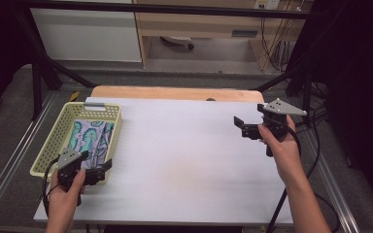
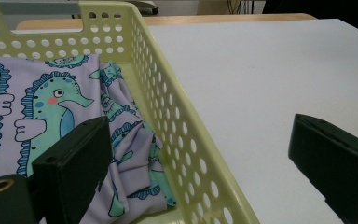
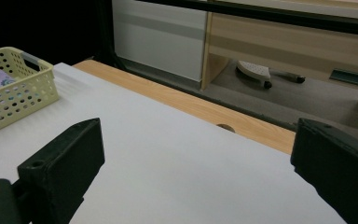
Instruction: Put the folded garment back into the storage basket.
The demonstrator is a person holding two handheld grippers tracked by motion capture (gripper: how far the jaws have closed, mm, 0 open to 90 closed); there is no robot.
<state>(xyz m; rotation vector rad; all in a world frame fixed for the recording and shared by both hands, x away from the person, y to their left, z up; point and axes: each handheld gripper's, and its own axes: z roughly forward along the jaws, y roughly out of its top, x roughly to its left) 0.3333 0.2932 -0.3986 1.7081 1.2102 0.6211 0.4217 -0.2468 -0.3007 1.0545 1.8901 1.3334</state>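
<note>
**Seahorse cloth in the basket, both hand-held grippers wide**

Seahorse-print cloth (image 2: 51,107) lies crumpled in the pale yellow perforated basket (image 2: 168,116), its lilac folds bunched against the basket's right wall. The basket sits at the left edge of the desk (image 1: 184,160), its near corner close to the front edge.

To the right of the basket the white desk surface runs bare as far as the right edge, with a strip of wood showing along the far side.

The left hand-held gripper (image 1: 99,170) hovers at the basket's near right corner with its jaws spread wide; in the left gripper view one jaw stands over the cloth inside the basket and the other over the bare desk, so they straddle the basket wall. It grips nothing, and I cannot tell whether a jaw touches the cloth.

The right hand-held gripper (image 1: 243,127) is held above the desk's right side, well apart from the basket, jaws likewise wide and empty.
</note>
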